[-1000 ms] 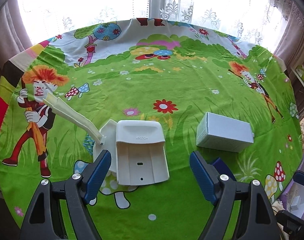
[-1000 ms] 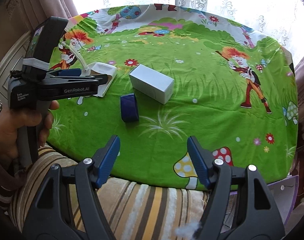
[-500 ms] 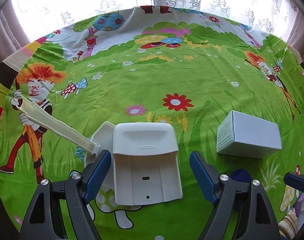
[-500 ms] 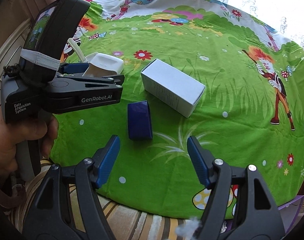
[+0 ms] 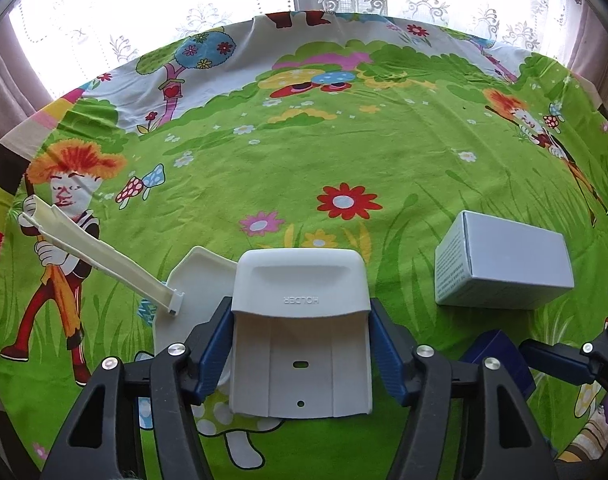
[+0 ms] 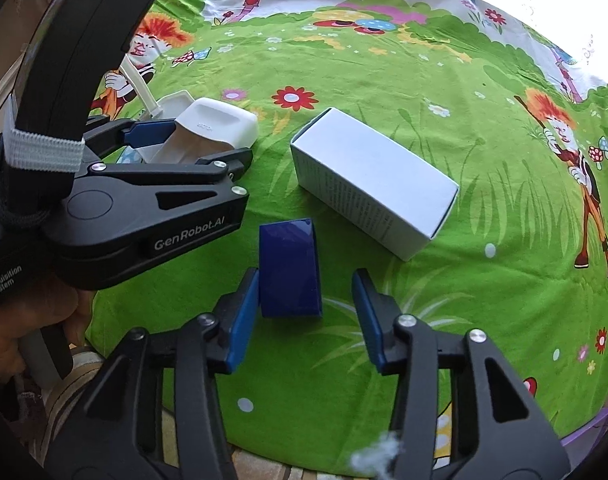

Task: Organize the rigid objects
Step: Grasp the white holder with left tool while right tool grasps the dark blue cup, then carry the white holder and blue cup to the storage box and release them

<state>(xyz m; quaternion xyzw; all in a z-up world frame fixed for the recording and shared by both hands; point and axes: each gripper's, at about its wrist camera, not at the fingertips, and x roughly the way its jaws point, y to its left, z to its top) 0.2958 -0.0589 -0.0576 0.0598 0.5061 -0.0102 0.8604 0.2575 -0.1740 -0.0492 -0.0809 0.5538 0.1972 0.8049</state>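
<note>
A white plastic holder (image 5: 300, 344) marked HOLDER lies on the green cartoon cloth. My left gripper (image 5: 300, 344) has its blue pads touching both sides of it; it also shows in the right wrist view (image 6: 208, 132). A cream dustpan-like scoop with a long handle (image 5: 104, 252) lies under and left of the holder. A small dark blue box (image 6: 290, 268) lies between the fingers of my open right gripper (image 6: 306, 316); the left pad is near it, the right pad apart. A white carton (image 6: 372, 184) lies beyond it.
The white carton (image 5: 504, 268) sits right of the holder in the left wrist view. The table's cloth (image 5: 344, 152) stretches to a bright curtained window. The near table edge and a striped cushion (image 6: 64, 392) lie below the right gripper.
Both grippers moved forward and down. The left gripper's fingers closed in around the white holder. The right gripper came over the blue box, which now sits between its fingers.
</note>
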